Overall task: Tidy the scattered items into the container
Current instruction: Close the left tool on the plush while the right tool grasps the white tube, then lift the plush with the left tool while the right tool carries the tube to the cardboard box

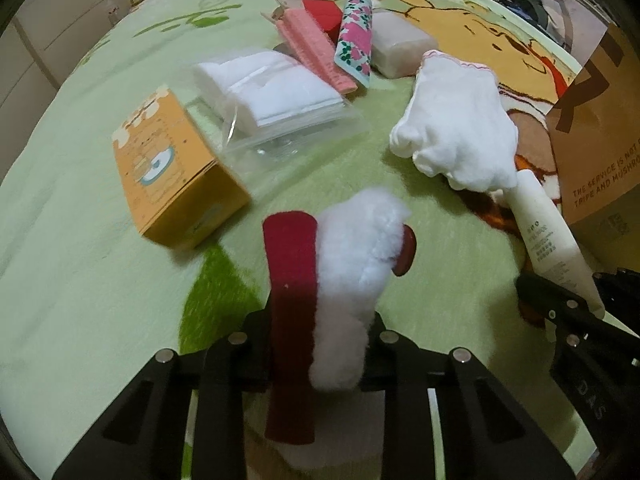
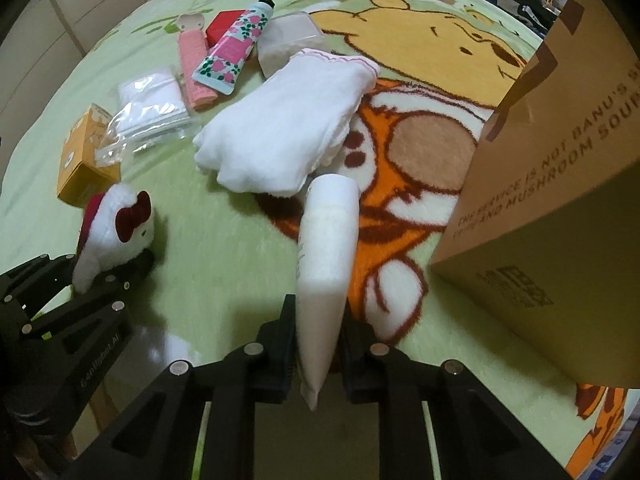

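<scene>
**Both grippers hold items above the blanket**

We see our left hand-held gripper clamped on a white plush cat toy with a dark red bow. Our right hand-held gripper grips a white squeeze tube by its flat end. A tall brown cardboard box stands just right. A folded white cloth, floral tube and orange carton lie on the green cartoon blanket.

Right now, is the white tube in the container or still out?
Out. The white tube is clamped in the right gripper, beside the brown paper bag.
</scene>
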Motion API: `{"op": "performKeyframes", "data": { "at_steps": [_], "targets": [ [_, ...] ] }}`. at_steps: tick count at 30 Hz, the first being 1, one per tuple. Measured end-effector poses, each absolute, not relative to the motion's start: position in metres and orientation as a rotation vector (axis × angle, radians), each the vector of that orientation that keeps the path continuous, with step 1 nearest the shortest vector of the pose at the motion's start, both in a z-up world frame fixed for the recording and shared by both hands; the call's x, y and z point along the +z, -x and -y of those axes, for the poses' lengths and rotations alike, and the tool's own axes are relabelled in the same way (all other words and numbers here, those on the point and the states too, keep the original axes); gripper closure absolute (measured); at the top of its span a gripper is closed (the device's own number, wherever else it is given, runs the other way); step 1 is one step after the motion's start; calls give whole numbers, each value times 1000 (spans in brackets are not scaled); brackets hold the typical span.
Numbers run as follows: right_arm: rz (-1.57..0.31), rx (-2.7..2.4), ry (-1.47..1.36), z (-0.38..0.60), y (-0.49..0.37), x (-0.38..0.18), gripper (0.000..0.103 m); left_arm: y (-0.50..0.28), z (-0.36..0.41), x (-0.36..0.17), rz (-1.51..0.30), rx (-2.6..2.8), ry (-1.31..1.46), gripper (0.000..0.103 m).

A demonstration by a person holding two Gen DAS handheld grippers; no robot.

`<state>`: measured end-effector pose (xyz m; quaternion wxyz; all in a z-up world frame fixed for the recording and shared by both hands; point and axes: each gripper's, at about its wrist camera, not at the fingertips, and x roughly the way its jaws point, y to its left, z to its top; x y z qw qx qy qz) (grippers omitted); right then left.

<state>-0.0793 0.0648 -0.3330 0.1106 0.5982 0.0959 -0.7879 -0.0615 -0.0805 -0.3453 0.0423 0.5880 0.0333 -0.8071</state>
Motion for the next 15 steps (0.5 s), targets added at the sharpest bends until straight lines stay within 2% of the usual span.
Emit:
{"op": "performKeyframes", "data": {
  "at_steps": [7, 15],
  "targets": [
    [-302, -2260, -1752, -59, 52, -327, 85, 34, 89, -340, -176, -2382, -1814, 75],
    [-394, -2182, -1770, -43, 10, -343, 85, -3, 81, -347, -117, -2322, -1835, 74]
  ]
}}
